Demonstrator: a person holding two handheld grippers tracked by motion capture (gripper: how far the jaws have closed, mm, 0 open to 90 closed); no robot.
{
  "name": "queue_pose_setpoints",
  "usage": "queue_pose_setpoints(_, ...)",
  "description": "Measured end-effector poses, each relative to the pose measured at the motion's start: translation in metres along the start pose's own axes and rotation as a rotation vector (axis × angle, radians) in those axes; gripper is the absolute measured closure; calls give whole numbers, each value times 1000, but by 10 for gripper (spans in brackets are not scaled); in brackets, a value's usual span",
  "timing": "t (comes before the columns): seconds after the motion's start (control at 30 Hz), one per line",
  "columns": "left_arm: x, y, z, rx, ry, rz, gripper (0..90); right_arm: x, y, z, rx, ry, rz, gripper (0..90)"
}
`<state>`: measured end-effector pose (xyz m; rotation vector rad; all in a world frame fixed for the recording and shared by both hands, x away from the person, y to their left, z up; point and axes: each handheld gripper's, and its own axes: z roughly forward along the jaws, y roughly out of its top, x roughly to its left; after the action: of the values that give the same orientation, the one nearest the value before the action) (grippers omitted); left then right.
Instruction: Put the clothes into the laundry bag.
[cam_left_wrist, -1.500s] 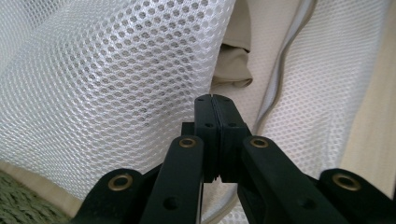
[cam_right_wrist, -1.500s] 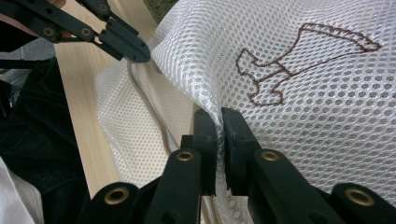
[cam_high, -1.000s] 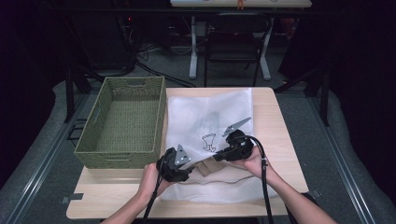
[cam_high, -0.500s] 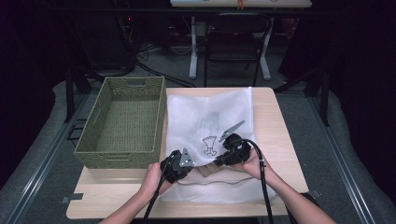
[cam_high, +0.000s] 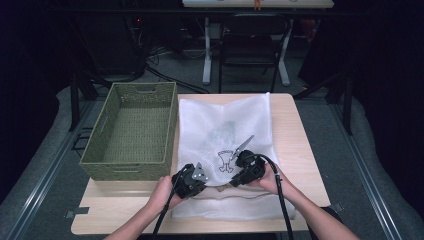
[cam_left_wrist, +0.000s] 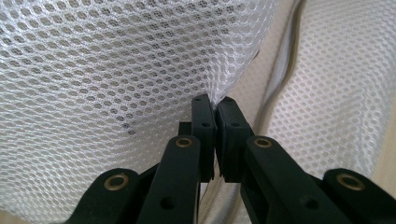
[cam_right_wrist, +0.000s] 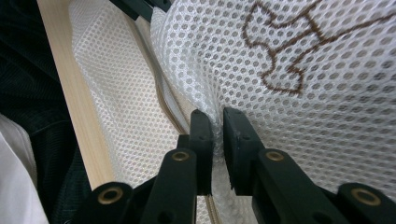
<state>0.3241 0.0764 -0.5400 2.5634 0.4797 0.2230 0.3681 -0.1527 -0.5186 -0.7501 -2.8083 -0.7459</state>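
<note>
Both grippers sit lower in the high view than a second ago. Left gripper (cam_high: 192, 176) fingers, open then, are now clenched on the white mesh bag (cam_high: 225, 130); right gripper (cam_high: 243, 172) fingers have just eased slightly, mesh pinched between them. Bag lies mid-frame on the table (cam_high: 295, 125), beside the green basket (cam_high: 132, 131).

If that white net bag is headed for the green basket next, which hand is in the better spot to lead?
Probably the left. The left gripper is shut on the mesh bag right beside the basket, while the right gripper pinches the fabric on the far side. Both hold the bag, so the right would likely follow.
</note>
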Motion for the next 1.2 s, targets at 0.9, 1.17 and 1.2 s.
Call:
queue_pose_setpoints(0.9,4,-2,2,41,-97,-50,471,-1,-3,16,128,59,-22,552)
queue_pose_setpoints(1.17,8,5,-22,-26,-74,-103,248,5,2,1,95,150,-26,250)
queue_pose_setpoints(1.2,9,6,-25,-38,-69,-111,230,7,2,-3,77,155,-31,225)
